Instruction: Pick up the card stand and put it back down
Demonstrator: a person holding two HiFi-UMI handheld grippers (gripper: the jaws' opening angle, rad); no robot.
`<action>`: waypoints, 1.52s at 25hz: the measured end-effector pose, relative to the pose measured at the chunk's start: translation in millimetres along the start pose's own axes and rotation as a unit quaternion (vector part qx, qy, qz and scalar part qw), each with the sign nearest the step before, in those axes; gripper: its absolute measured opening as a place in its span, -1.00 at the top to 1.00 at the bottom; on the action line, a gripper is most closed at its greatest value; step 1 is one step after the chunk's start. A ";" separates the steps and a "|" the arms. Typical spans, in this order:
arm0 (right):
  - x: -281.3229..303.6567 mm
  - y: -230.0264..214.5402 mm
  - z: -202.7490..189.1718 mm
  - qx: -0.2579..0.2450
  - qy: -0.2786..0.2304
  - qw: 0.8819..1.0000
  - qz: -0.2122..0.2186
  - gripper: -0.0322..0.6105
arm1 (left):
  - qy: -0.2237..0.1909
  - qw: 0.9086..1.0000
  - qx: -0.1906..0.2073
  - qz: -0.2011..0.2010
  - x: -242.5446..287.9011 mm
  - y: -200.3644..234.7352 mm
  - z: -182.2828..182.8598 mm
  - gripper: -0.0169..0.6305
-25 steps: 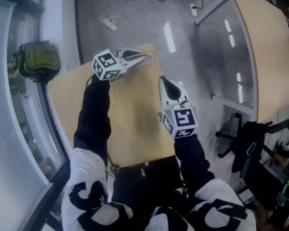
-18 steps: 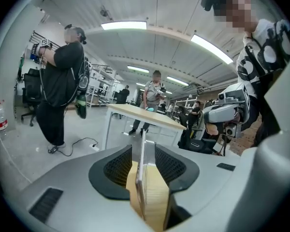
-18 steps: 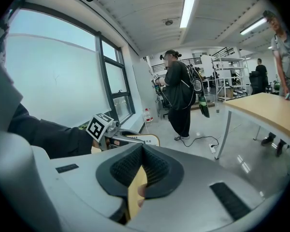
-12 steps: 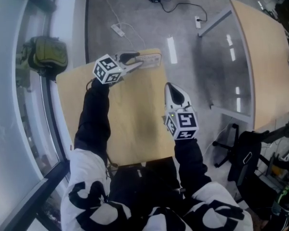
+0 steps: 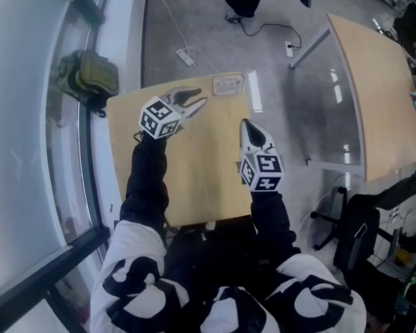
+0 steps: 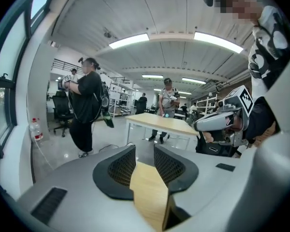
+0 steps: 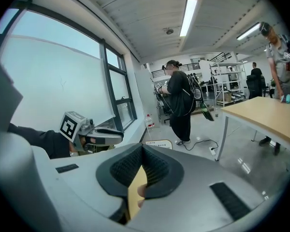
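Left gripper: hangs above table's far half, jaws parted, closing, nothing between. Right gripper: above table's right edge, jaws together, empty. Card stand: sits at table's far edge.

Table: pale wood, matt, smooth. Floor: grey concrete, glossy, reflective. Bag: olive cloth.

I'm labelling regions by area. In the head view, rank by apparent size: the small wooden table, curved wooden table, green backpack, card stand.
1. small wooden table, nearest the camera
2. curved wooden table, farther off and cut by the frame, so its true size is unsure
3. green backpack
4. card stand, smallest
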State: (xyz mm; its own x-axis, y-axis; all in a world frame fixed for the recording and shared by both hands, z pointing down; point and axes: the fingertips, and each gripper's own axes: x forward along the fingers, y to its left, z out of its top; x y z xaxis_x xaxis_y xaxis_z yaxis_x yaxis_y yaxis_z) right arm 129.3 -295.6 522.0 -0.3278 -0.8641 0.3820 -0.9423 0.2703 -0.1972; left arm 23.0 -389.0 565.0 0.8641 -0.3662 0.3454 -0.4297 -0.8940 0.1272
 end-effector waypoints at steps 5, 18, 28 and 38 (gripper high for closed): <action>-25.7 23.7 9.4 0.002 -0.019 1.000 0.001 0.84 | -0.053 0.996 -0.002 0.073 -38.5 -37.8 34.1 0.80; -73.0 77.9 48.8 -0.041 -0.075 0.996 0.005 0.84 | -0.107 0.975 -0.013 0.195 -110.3 -117.4 75.0 0.92; -98.6 107.6 64.7 -0.069 -0.105 0.992 -0.007 0.85 | -0.148 0.947 0.007 0.284 -155.8 -144.2 100.7 0.92; -103.3 124.1 83.8 -0.087 -0.131 0.987 -0.024 0.85 | -0.183 0.926 0.003 0.329 -190.0 -137.9 108.3 0.92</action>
State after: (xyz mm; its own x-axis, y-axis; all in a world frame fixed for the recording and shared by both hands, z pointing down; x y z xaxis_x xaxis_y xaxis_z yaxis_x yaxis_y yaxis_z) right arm 51.8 -208.3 382.4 -0.2762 -0.9513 0.1368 -0.9609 0.2765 -0.0174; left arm -53.5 -224.1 381.1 0.4460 -0.8950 0.0074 -0.8950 -0.4461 -0.0038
